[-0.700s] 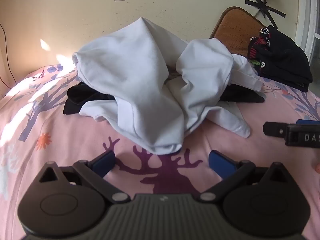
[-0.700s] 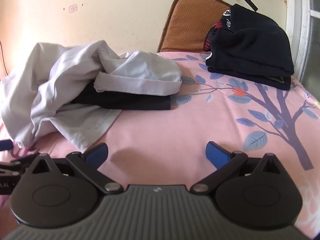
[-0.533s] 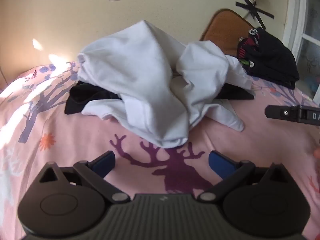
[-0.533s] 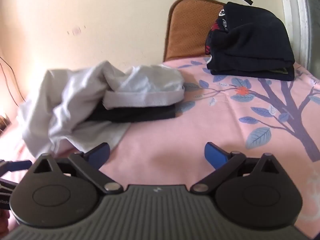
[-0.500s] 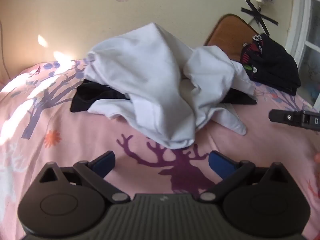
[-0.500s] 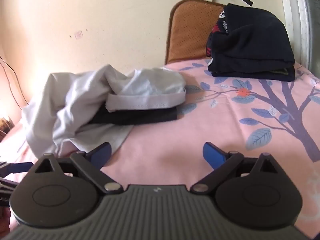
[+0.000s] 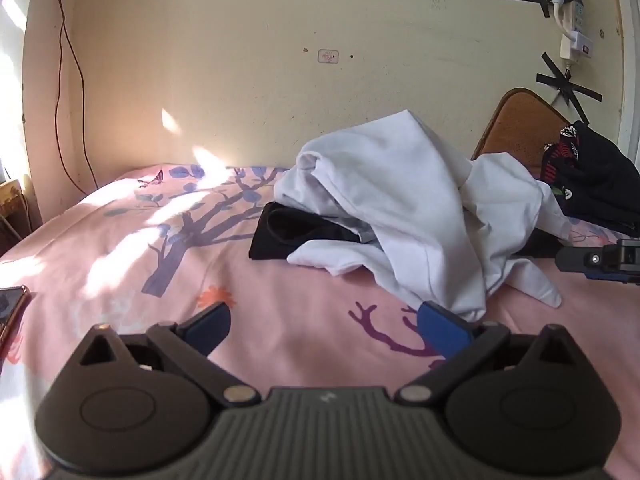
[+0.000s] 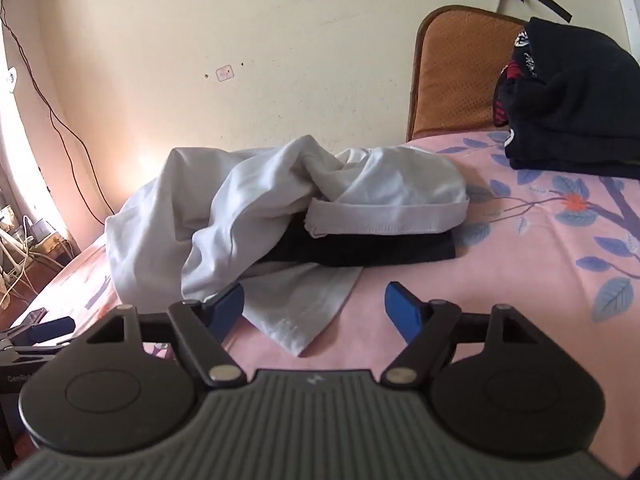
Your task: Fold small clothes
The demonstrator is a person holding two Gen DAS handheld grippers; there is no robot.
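Crumpled white cotton garment (image 8: 256, 216) hem just ahead of right gripper (image 8: 314, 312), nearer than left gripper (image 7: 324, 330); both jaw pairs apart, empty.

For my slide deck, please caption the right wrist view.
Open right tool facing a crumpled white garment lying over a black garment on the pink bedsheet.

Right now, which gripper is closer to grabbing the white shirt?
Probably the right gripper. Its open jaws already sit around the white shirt's hem corner on the bed. The left gripper is open too, but faces mostly bare sheet, with the shirt off beside one finger.
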